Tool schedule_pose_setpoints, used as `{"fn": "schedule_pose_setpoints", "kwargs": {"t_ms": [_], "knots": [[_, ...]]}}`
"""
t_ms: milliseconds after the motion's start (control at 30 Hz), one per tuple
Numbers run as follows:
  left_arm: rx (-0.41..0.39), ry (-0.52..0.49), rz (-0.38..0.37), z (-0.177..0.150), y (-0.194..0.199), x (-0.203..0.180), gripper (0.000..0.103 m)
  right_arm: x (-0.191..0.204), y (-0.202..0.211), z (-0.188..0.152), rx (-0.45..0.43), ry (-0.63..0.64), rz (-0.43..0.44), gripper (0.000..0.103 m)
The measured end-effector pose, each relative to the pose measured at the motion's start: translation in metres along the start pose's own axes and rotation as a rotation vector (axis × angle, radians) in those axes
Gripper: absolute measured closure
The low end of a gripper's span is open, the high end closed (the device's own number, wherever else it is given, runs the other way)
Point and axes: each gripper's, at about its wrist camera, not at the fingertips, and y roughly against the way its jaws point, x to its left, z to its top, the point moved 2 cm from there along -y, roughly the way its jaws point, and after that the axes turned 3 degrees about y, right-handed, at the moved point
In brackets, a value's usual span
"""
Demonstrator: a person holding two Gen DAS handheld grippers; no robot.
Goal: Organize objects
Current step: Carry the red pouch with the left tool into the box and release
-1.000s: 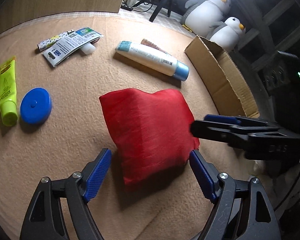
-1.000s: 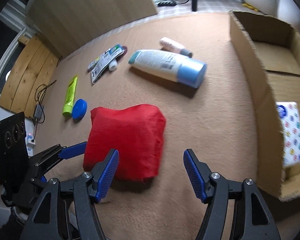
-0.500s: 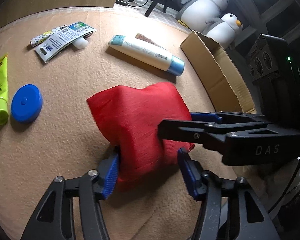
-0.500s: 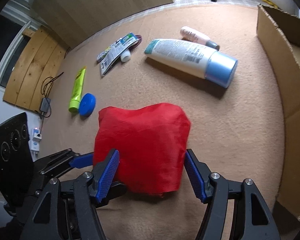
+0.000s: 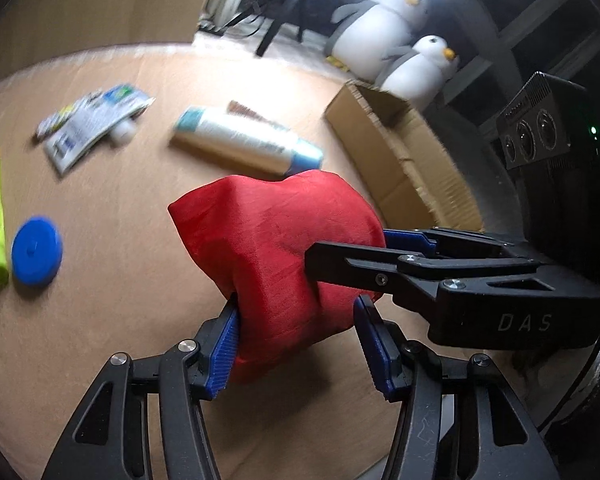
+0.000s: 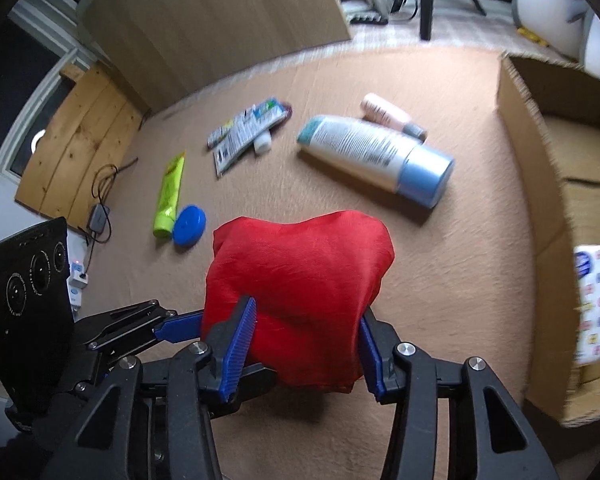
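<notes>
A: Red pouch (image 5: 276, 248) is hanging just over the tan surface (image 5: 112, 208), both grippers biting it. Step in hand, imo: the lift, on the way to the cardboard box (image 6: 548, 184).

B: Left hand-held gripper (image 5: 296, 344)?

A: Narrowed partway, pads pressing into the pouch's near end, fabric bulging btwn them. Right hand-held gripper (image 6: 306, 354) has just been closing too; it's pinching the same pouch, coming in from 3 o'clock in the left view.

B: Next move?

A: Prob carrying it toward 2 o'clock, over the box wall, w/ both hands moving together so the soft cloth isn't twisting or slipping.

B: Anything in the path?

A: White bottle w/ blue cap (image 6: 376, 156) is lying at 12 o'clock, well apart. Green tube (image 6: 169, 196) and blue lid (image 6: 189, 225) are sitting at 10 o'clock, touching or nearly so.
</notes>
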Motion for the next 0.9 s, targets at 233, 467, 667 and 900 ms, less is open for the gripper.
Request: {"fn": "schedule_pose_setpoints", "kwargs": {"t_ms": [233, 467, 667, 900], "knots": [[-0.039, -0.074, -0.046, 0.036, -0.009, -0.053, 0.045, -0.025, 0.049, 0.011, -0.097, -0.009, -0.048, 0.058], [-0.049, -0.15, -0.076, 0.067, -0.039, -0.116, 0.045, -0.074, 0.094, 0.017, -0.172, -0.058, -0.11, 0.058], [-0.047, -0.189, -0.095, 0.086, -0.072, -0.157, 0.045, -0.112, 0.118, 0.02, -0.211, -0.094, -0.152, 0.058], [-0.037, -0.201, -0.093, 0.102, -0.105, -0.187, 0.045, -0.157, 0.131, 0.028, -0.229, -0.126, -0.194, 0.058]]}}
